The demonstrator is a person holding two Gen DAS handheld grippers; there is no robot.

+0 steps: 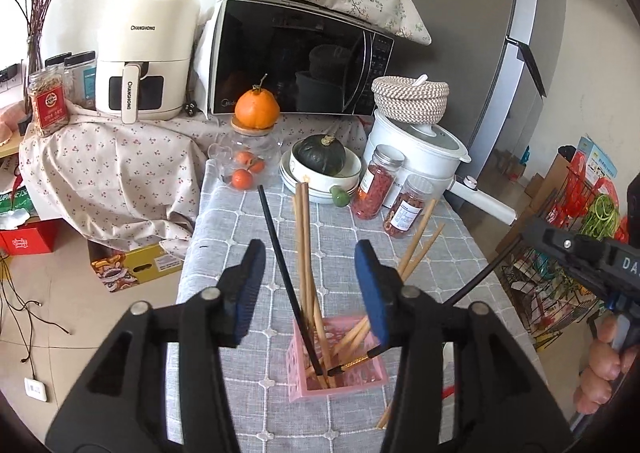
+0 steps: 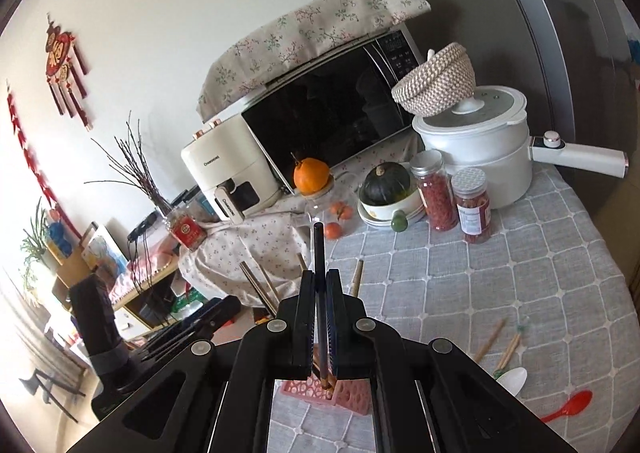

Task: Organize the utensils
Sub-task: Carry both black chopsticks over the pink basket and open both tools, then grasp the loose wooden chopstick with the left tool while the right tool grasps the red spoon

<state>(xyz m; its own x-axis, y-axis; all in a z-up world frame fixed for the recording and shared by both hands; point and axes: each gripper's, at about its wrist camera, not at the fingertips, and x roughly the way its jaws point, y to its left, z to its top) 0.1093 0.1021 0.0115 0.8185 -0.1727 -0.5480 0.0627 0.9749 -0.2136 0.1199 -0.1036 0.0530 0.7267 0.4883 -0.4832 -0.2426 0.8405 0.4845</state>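
Left tool point(image 1: 310, 289): jaws apart, nothing pinched. Black chopstick point(image 1: 286, 273) and wooden chopsticks point(image 1: 304, 253) stand in the gap between the pads, no pad contact visible. Positioned over the pink holder point(image 1: 340, 377), lower centre of the left wrist view.

Pink holder: perforated square basket on the grey checked table point(image 1: 248, 237). Contents: one black chopstick leaning upper left, a bundle of wooden chopsticks leaning up and to the right. Second black chopstick with gold band point(image 1: 460, 293) enters from the right, tip down in the holder.

Right tool point(image 2: 320, 317): clamped on a black chopstick point(image 2: 319, 273), stick near vertical in frame, lower end just above the pink holder point(image 2: 348, 393) at bottom centre. Right tool body and the hand point(image 1: 600, 369) holding it visible at right edge of the left wrist view.

Still loose on the table, lower right of the right wrist view: two wooden chopsticks point(image 2: 490, 339), white spoon point(image 2: 512, 379), red spoon point(image 2: 570, 405).

Back of table: bowls with dark green squash point(image 1: 324, 155), two red-filled jars point(image 1: 376, 185), white pot point(image 1: 416, 145).
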